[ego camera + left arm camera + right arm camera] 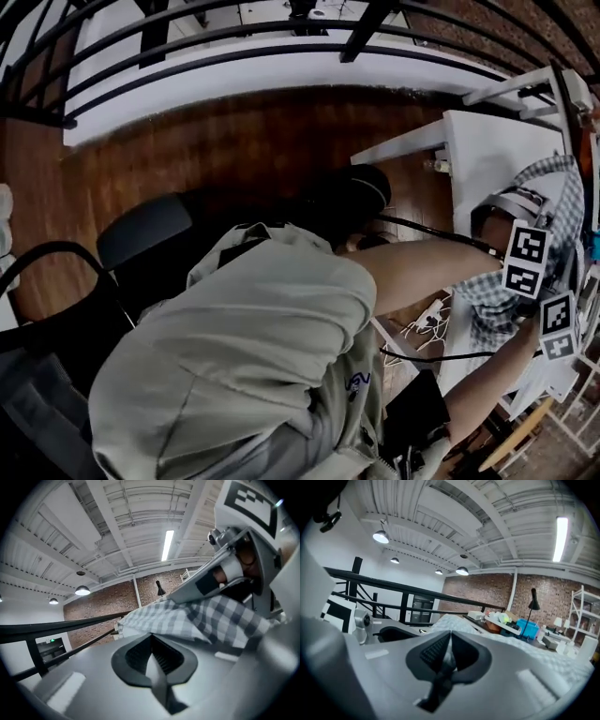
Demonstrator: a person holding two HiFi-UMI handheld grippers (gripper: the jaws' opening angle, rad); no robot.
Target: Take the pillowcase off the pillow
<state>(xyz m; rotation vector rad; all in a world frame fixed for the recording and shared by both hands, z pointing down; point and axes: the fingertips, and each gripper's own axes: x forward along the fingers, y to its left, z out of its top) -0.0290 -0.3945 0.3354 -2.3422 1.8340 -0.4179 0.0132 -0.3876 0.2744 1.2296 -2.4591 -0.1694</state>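
Seeing L gripper (151, 635) clenched, jaws pressed together, w/ edge of checked pillowcase (187, 618) pinched right at tips. From there, cloth spreading toward 2 o'clock & draping under other gripper's body, w/ its marker cube (248, 501) up at 1 o'clock. Beyond cloth at 10 o'clock: brick wall (103, 604), w/ black railing (56, 627) nearer.

Seeing R gripper (449, 633) likewise clenched, jaws together on edge of white quilted pillow (534, 651), as far as view shows. Starts at 12 o'clock of tips, stretches off to 4 o'clock. L gripper's cube just beside at 9 o'clock. Past pillow at 2 o'clock: cluttered shelf (506, 619) w/ blue bin (528, 627) & black lamp (533, 599).

In head view, both grippers close together at 3 o'clock edge, held out on bare forearms (422, 267) from grey-shirted torso (253, 347). Pillowcase (487, 305) bunched under & around them, touching both, against white table (487, 150). Loose cables (422, 333) just beside cloth at its 9 o'clock. Wooden floor (244, 141) at 12 o'clock of frame, black chair (141, 230) at 9 o'clock, well apart from cloth.
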